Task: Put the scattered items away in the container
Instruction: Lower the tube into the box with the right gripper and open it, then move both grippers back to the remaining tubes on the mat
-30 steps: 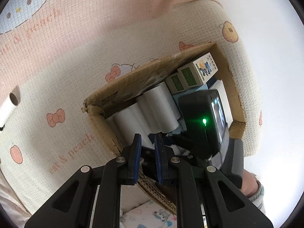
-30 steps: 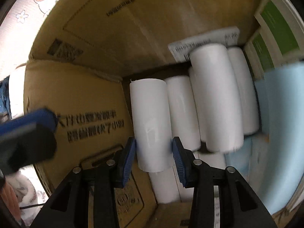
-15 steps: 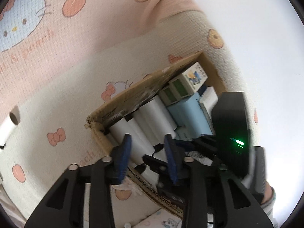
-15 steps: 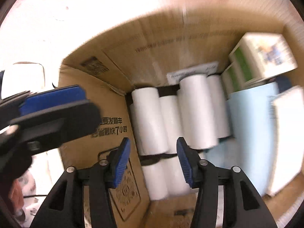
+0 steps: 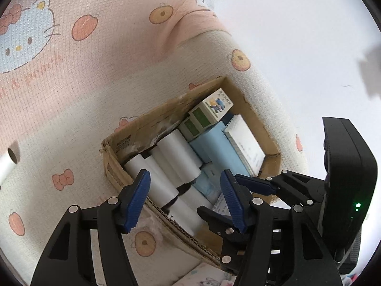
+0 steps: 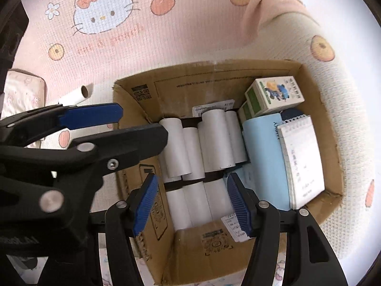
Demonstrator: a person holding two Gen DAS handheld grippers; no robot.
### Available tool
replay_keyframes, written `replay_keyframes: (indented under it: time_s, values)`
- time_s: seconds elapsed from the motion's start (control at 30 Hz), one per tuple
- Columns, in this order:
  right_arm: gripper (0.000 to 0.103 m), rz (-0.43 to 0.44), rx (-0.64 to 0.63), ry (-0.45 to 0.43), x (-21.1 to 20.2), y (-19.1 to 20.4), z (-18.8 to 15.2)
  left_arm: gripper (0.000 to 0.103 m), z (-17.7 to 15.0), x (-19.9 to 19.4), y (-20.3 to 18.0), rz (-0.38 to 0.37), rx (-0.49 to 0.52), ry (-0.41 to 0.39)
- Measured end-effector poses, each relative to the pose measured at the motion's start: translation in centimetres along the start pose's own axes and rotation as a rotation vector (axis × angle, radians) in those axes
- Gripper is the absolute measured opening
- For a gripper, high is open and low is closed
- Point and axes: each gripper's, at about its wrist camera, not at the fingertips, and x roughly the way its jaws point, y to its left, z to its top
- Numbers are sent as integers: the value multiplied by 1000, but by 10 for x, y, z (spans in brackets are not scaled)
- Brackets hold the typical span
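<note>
At the far left a loose paper roll lies on the patterned blanket, well apart from the cardboard box and not yet tidied. The left gripper hangs over the box's left wall, its jaws opening wide with nothing between its blue pads. Inside the box, white rolls lie side by side in two rows along the left half. The right gripper hovers above the near row, its jaws also opening, holding nothing. Right of the rolls lies a pale blue book, then a spiral notepad against the right wall. Two small green-and-white cartons sit in the far right corner.
</note>
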Motion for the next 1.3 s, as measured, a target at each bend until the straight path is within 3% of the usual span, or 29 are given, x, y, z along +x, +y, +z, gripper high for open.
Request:
replay_keyframes:
  time_s: [0.2,0.33,0.43,0.63,0.73,0.8,0.93,1.1,1.3]
  values:
    - [58,-36,6,-59,-36,13,-7,65,-17,-27,6,6,29,-71]
    - [58,-77,16,-113,-36,23,-19,65,-33,-53,15,34,84,-137]
    - [59,-134,-7,-193,-44,38,-26,65,-48,-73,26,61,108,-197]
    - [59,-135,-9,-360,-51,62,-47,65,-76,-106,58,157,78,-322]
    - [59,-175,-6,-484,-59,76,-64,65,-90,-111,75,209,60,-312]
    - [60,-158,0,-559,-61,87,-79,65,-100,-113,90,220,33,-273]
    - [64,-99,-73,-593,-56,114,-95,65,-125,-125,112,264,8,-240]
    - [65,-120,-214,-597,-39,150,-94,65,-155,-146,148,257,-151,-247]
    - [65,-61,-332,-557,-12,184,-85,65,-176,-161,200,271,-377,-276]
